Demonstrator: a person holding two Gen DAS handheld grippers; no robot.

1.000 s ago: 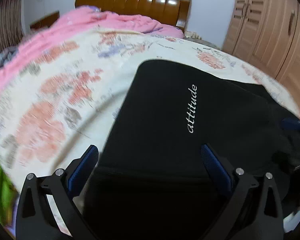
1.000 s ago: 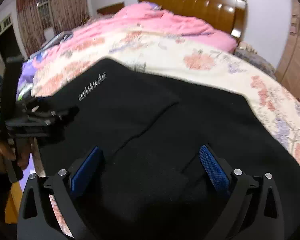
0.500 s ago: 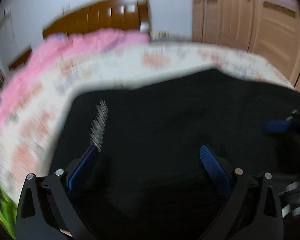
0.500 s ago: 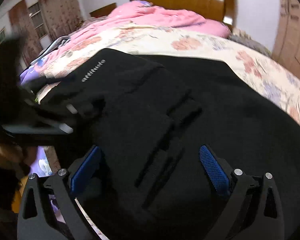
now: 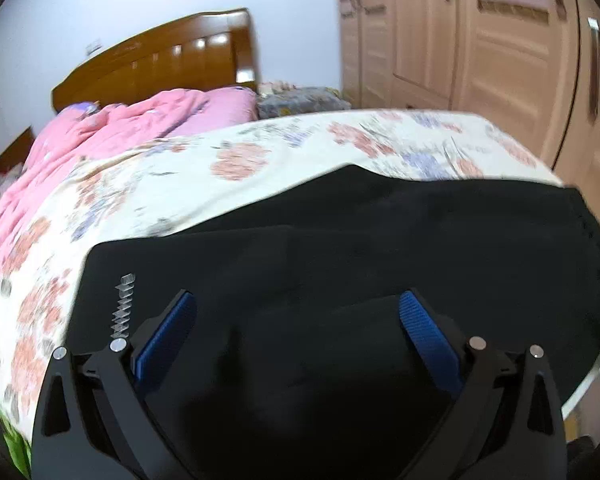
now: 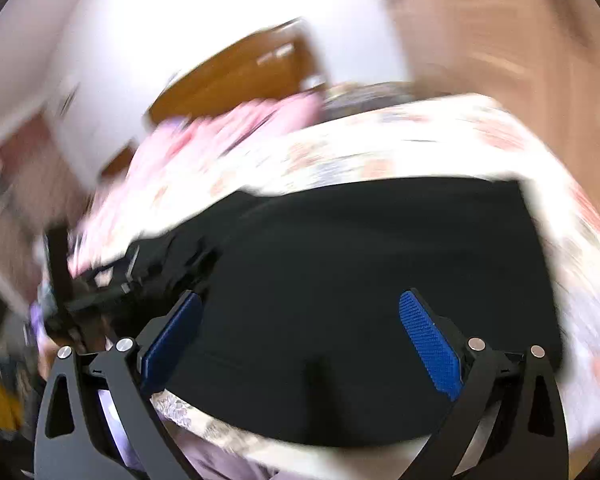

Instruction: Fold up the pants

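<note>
Both wrist views are swinging rightward versus a second ago, toward the wardrobe side; likely repositioning for the next fold. Left gripper [image 5: 298,330] and right gripper [image 6: 300,330] are hanging open, empty, over the black pants [image 5: 380,248], lying flat and folded on the floral bedspread [image 5: 240,168]; right view is blurring.
</note>
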